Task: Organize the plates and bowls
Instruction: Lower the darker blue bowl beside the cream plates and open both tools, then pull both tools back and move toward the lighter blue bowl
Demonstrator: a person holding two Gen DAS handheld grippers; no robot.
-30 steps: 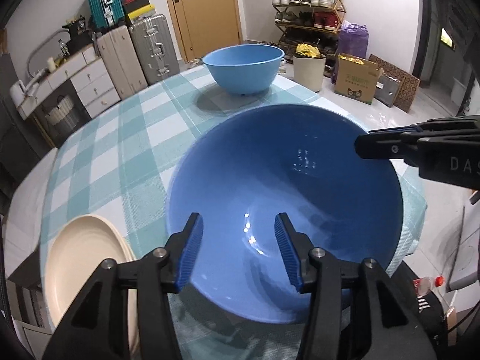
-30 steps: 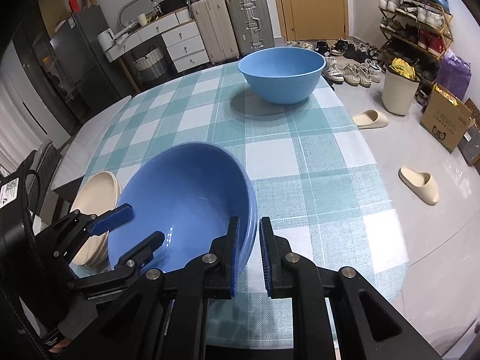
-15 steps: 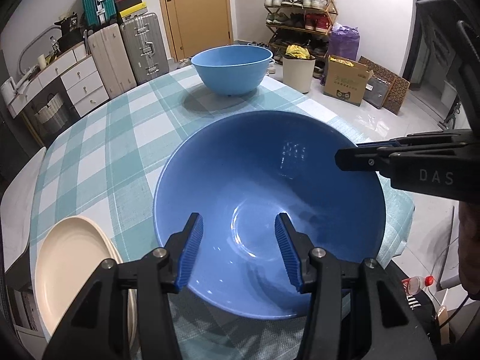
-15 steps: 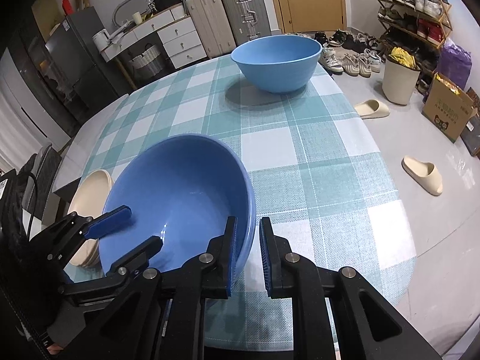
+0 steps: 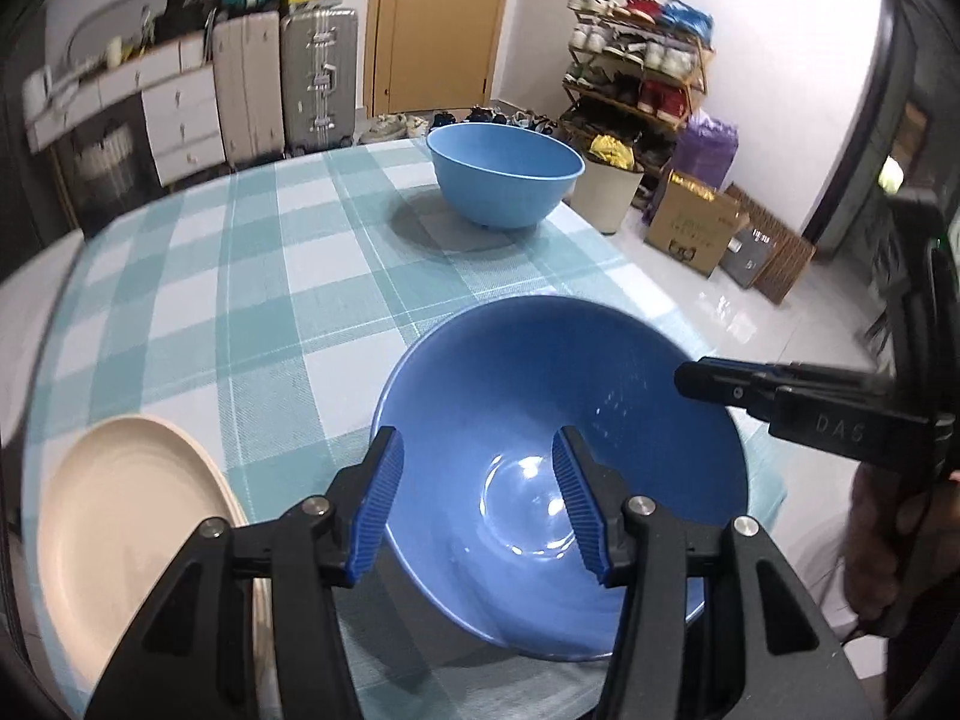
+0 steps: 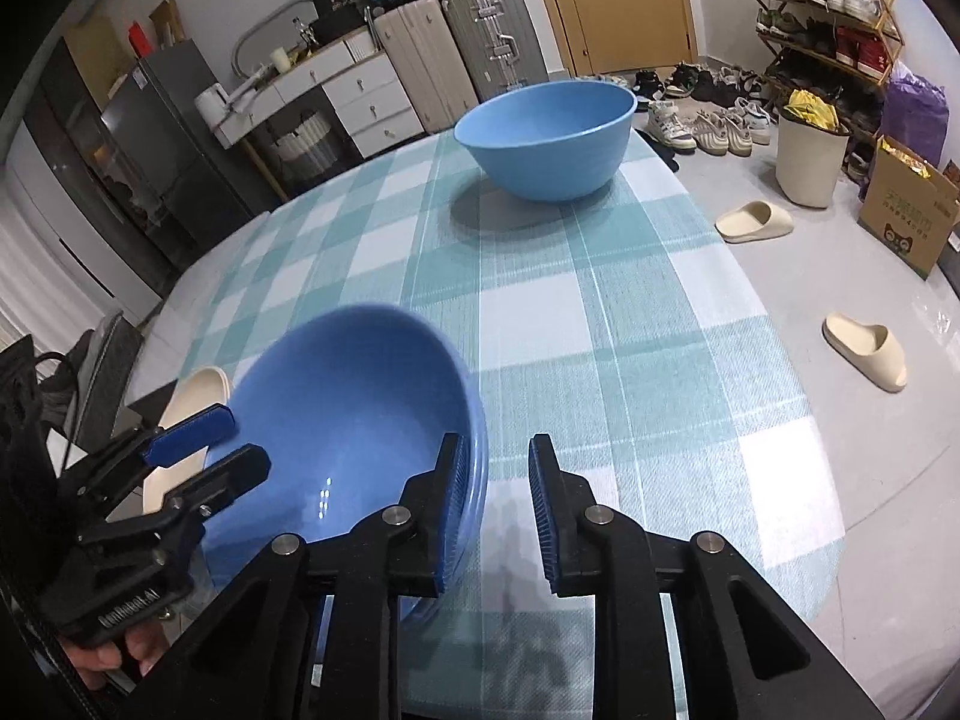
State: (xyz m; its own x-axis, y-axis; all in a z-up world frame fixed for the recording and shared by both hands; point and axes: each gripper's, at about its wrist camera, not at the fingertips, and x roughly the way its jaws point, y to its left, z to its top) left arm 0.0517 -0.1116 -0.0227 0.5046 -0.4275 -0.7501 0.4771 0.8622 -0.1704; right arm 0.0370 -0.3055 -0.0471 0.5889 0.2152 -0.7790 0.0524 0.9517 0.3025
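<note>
We've got the near bowl (image 6: 348, 420) tilted at near table (image 6: 630, 312) edge, R gripper (image 6: 495, 510) part-open w/ rim between pads, L gripper (image 5: 477, 501) wide open, empty; looks light, stiff, slick, so grab rim.

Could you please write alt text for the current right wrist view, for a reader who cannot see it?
The right gripper, open, straddles the rim of a dark blue bowl on a teal checked tablecloth. The left gripper reaches in from the left, above cream plates. A lighter blue bowl sits at the table's far side.
</note>
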